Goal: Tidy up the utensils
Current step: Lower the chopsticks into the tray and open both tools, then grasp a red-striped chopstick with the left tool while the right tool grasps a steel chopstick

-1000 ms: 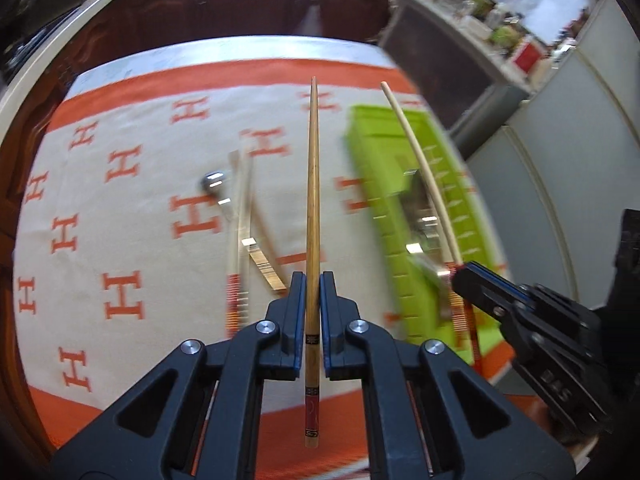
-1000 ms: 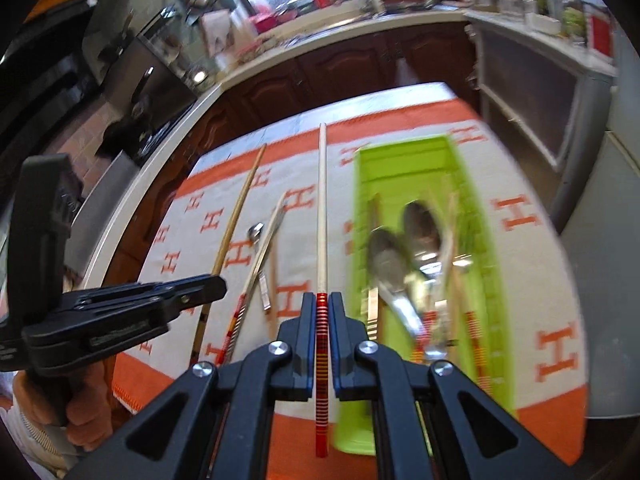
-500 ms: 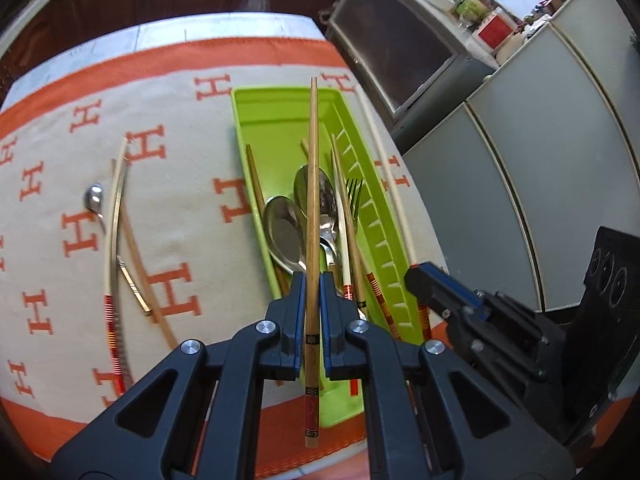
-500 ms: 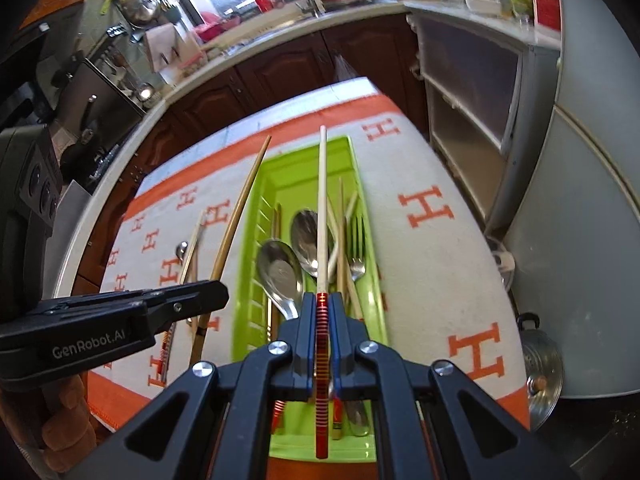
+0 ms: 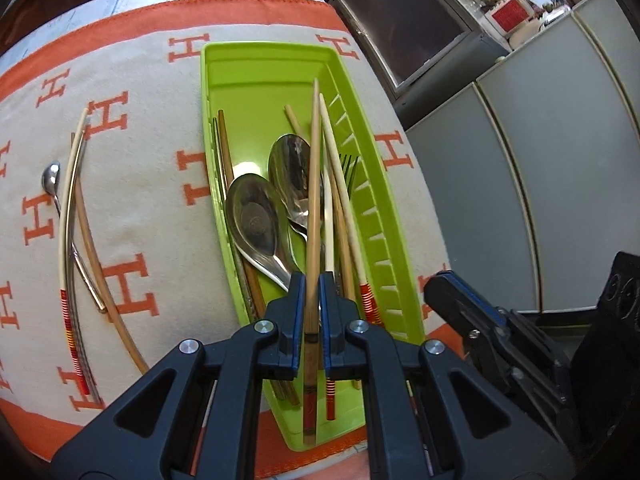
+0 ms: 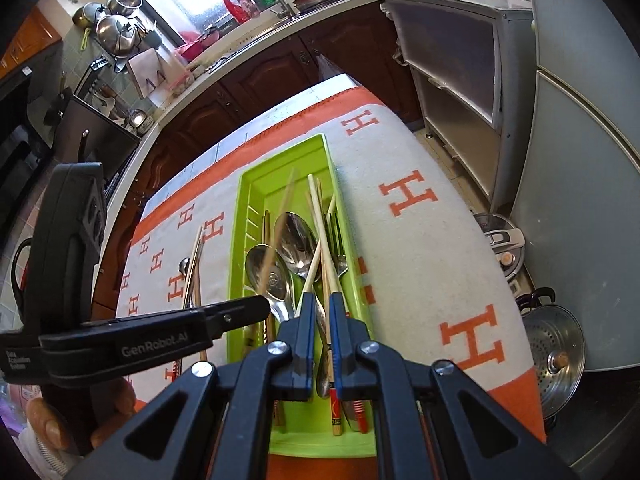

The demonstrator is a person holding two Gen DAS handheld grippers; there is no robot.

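A lime-green tray [image 5: 264, 45] lies on the H-patterned cloth and holds two large spoons [image 5: 252, 216], a fork [image 5: 348, 168] and several chopsticks. My left gripper [image 5: 312, 292] is shut on a brown chopstick [image 5: 314, 184], held lengthwise over the tray's middle. A pale chopstick with a red-striped end [image 5: 340, 184] rests in the tray by its right wall. My right gripper [image 6: 322, 312] hovers over the tray's [image 6: 236, 240] near end, narrowly open with nothing gripped. The left gripper [image 6: 256, 308] shows at its left, with its brown chopstick [image 6: 280, 220] blurred.
Left of the tray on the cloth [image 5: 160, 216] lie a pale red-striped chopstick [image 5: 66, 220], a brown chopstick [image 5: 92, 248] and a small spoon [image 5: 51, 178]. The table edge drops to the right, with a metal colander pot [image 6: 552, 336] and a cooker [image 6: 504, 248] on the floor.
Both grippers swung right, from over the cloth to above the tray. The right gripper let go of the pale red-striped chopstick, which now lies in the tray. The left still holds the brown one.
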